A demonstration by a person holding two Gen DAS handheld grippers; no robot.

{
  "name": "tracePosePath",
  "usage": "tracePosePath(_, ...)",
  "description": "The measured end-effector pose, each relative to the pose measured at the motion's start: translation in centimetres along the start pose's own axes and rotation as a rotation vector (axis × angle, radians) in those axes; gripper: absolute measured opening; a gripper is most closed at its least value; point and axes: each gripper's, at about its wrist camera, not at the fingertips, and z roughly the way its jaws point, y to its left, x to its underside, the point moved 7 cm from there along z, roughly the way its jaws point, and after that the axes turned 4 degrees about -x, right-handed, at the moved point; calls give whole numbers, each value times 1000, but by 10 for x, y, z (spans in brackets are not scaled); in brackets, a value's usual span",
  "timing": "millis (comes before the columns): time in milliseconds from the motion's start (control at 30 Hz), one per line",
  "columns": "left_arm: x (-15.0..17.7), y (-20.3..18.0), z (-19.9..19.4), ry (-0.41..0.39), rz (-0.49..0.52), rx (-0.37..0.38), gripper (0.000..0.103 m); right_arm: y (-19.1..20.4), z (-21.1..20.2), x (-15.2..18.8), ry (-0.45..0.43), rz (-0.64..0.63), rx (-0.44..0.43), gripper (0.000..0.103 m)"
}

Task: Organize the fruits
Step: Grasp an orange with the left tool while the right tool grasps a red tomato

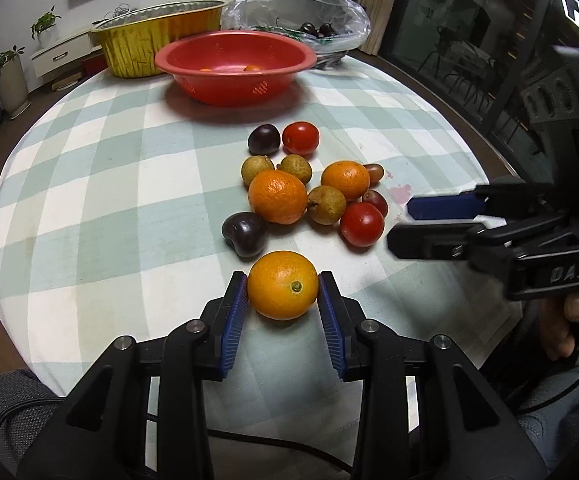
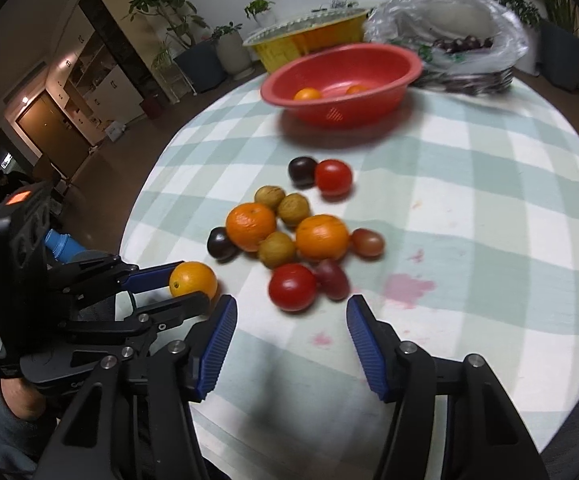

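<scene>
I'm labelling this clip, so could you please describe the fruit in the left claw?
On the checked tablecloth, nearest the camera and apart from the fruit pile, the left claw grips a small round orange. Unlike the other oranges, its green stem dot faces the viewer.

Right gripper (image 2: 291, 342) gapes wide near the red tomato (image 2: 292, 287) — left gripper (image 2: 183, 289) clamps an orange (image 2: 193, 281).
</scene>
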Motion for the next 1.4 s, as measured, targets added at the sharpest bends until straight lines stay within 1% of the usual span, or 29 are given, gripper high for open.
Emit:
tracePosePath(100, 1, 1, -1, -4, -5, 8, 34, 3, 12, 1, 35, 30, -16, 56)
tracePosePath(267, 2, 2, 0, -9, -16, 21, 34, -1, 30, 2, 78, 64, 18, 51)
tracePosePath(500, 3, 3, 0, -14, -24, 33, 34, -1, 37, -5, 68, 61, 54, 48)
tracePosePath(600, 3, 4, 1, -14, -25, 36, 34, -1, 39, -7, 61, 46, 73, 43)
tracePosePath(667, 3, 4, 2, -13, -25, 38, 34, -2, 40, -7, 56, 33, 88, 37)
tracePosePath(733, 3, 3, 3, -11, -25, 39, 34, -4, 39, -7, 54, 34, 88, 35)
tracePosePath(1067, 3, 2, 2, -8, -21, 33, 34, -2, 29, -1, 53, 35, 50, 34)
tracePosePath(1200, 3, 2, 2, -7, -20, 36, 34, -6, 23, 3, 53, 55, 26, 34)
tracePosePath(1400, -5, 9, -6, -23, -24, 29, 34, -10, 9, 7, 51, 71, -9, 34)
